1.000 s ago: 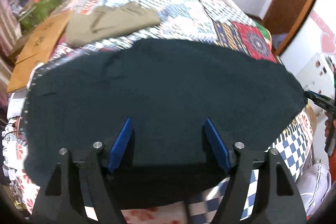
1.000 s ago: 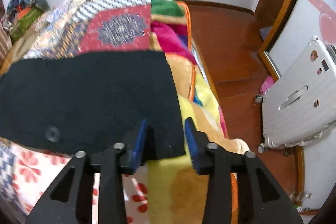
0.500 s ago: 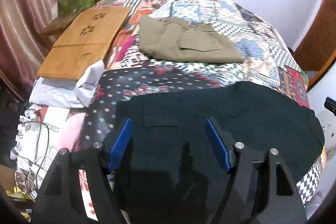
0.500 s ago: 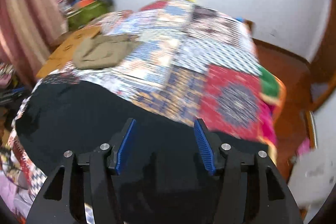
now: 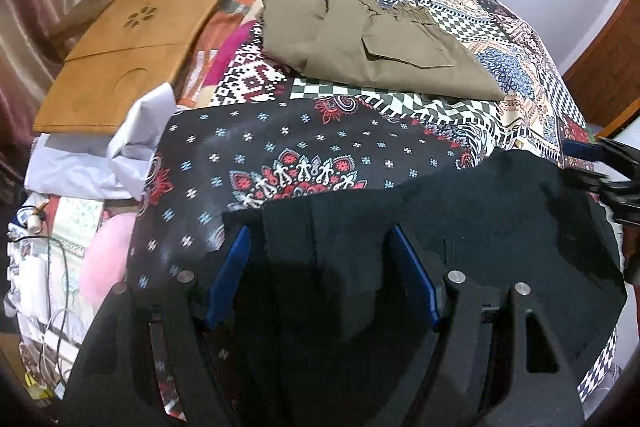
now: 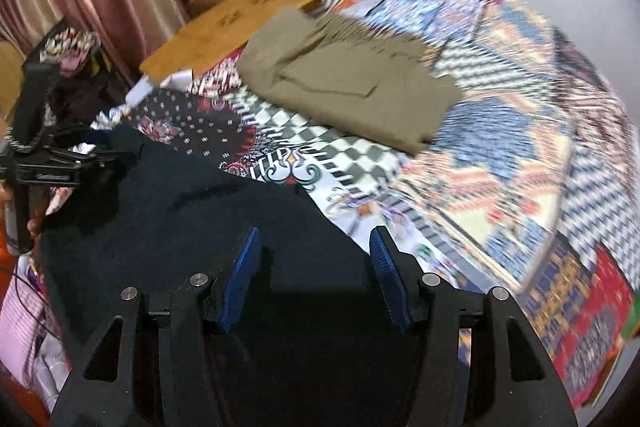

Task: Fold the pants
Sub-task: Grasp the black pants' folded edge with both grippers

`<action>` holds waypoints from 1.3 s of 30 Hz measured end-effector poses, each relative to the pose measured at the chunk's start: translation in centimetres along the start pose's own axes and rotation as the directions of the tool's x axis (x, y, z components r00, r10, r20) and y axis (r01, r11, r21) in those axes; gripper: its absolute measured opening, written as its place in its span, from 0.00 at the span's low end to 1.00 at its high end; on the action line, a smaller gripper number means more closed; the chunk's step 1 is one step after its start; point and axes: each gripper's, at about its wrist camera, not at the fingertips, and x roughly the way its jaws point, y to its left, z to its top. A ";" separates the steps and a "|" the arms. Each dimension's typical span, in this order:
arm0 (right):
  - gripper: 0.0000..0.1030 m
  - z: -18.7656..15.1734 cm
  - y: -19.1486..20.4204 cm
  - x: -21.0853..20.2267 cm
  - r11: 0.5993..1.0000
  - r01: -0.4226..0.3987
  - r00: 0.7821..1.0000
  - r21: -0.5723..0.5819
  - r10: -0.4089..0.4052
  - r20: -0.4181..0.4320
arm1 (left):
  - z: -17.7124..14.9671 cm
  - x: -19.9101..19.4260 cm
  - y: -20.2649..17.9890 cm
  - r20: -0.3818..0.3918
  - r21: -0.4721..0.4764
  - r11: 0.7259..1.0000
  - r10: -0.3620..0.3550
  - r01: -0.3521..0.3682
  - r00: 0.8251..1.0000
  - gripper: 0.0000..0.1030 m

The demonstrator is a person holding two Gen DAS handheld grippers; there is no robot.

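The left gripper (image 5: 318, 267) hangs over the near left part of the dark navy fabric pants (image 5: 460, 227), its blue-padded fingers (image 5: 232, 275) spread apart with nothing pinched between them. The right gripper (image 6: 316, 275) stands likewise with its blue fingers (image 6: 240, 279) parted, poised over the near right part of the same pants (image 6: 192, 227) and clamping nothing. The pants lie spread flat on the patchwork-quilted bed (image 5: 400, 147), along its near edge, with a fold line showing close to the left gripper. Beyond the pants, further up the bed, rests a folded pair of khaki cotton pants (image 5: 380, 47), well apart from the dark ones. To the left of the khaki pants lies a flat brown wooden board with flower-shaped cutouts (image 5: 132, 43), and just below the board a crumpled white sheet (image 5: 120, 155) sits at the bed's edge. The right wrist view is motion-blurred toward its right side.
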 end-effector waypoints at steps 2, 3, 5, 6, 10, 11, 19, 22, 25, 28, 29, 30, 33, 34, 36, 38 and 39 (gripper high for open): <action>0.52 0.6 0.0 1.5 1.000 -0.029 0.999 0.007 0.029 -0.018 | 0.1 0.1 0.2 0.009 -0.007 1.000 -0.012 0.012 1.000 0.70; 0.52 1.0 -0.1 2.3 0.998 -0.052 0.998 0.022 0.053 -0.031 | 0.1 0.2 0.4 0.014 -0.017 1.000 -0.022 0.022 1.000 0.65; 0.46 1.2 -0.3 3.3 0.993 -0.103 0.993 0.058 0.106 -0.055 | 0.1 0.2 0.5 0.022 -0.027 0.999 -0.035 0.036 0.999 0.58; 0.41 1.2 -0.2 3.4 0.991 -0.118 0.991 0.071 0.122 -0.060 | 0.0 0.1 0.5 0.034 -0.028 0.999 -0.033 0.034 0.999 0.54; 0.12 1.1 0.4 3.6 0.989 -0.133 0.989 0.063 0.137 -0.063 | -0.3 -0.6 -0.1 0.086 -0.006 0.999 0.040 -0.040 0.995 0.35; 0.10 1.1 0.6 3.4 0.990 -0.134 0.989 0.051 0.137 -0.055 | -0.4 -0.7 -0.1 0.092 -0.007 0.999 0.042 -0.042 0.995 0.33; 0.06 1.1 2.5 1.9 0.997 -0.064 0.998 -0.033 0.065 0.020 | -0.6 -1.4 -0.3 0.120 -0.002 0.997 0.071 -0.072 0.990 0.25; 0.05 1.4 2.0 1.4 0.999 -0.044 0.997 -0.020 0.045 0.055 | -0.7 -1.7 -0.5 0.133 0.009 0.995 0.099 -0.101 0.986 0.23; 0.05 1.7 1.9 1.7 1.000 -0.012 0.998 -0.024 0.014 0.060 | -0.7 -1.4 -0.8 0.137 0.033 0.989 0.138 -0.143 0.981 0.23; 0.04 2.0 1.7 2.4 0.999 0.043 0.998 -0.033 -0.041 0.056 | -0.5 -0.6 -0.6 0.123 0.033 0.986 0.158 -0.163 0.980 0.23; 0.04 2.1 1.6 2.5 0.996 0.078 0.996 -0.034 -0.076 0.049 | -0.4 -0.5 -0.5 0.115 0.025 0.988 0.151 -0.155 0.982 0.23; 0.04 2.1 1.4 2.6 0.996 0.082 0.996 -0.034 -0.081 0.037 | -0.3 -0.5 -0.3 0.108 0.019 0.989 0.141 -0.144 0.984 0.23; 0.04 1.9 0.0 1.6 0.999 0.027 0.999 0.029 -0.027 0.021 | -0.2 -1.2 0.1 0.091 -0.007 0.994 0.108 -0.107 0.990 0.25; 0.04 1.8 -0.2 0.8 0.999 0.014 1.000 0.039 -0.015 0.027 | -0.1 -1.5 0.1 0.087 -0.014 0.995 0.101 -0.100 0.991 0.26; 0.05 1.5 -0.3 -0.8 0.999 0.023 0.999 0.042 -0.025 0.039 | 0.1 -2.5 0.1 0.091 -0.036 0.995 0.092 -0.089 0.992 0.26; 0.09 1.1 -0.4 -2.8 0.998 0.040 0.997 0.047 -0.043 0.067 | 0.3 -3.6 -0.1 0.101 -0.052 0.996 0.080 -0.075 0.992 0.26; 0.11 0.9 -0.4 -3.7 0.998 0.044 0.996 0.052 -0.048 0.080 | 0.3 -4.5 -0.4 0.116 -0.055 0.996 0.077 -0.071 0.990 0.26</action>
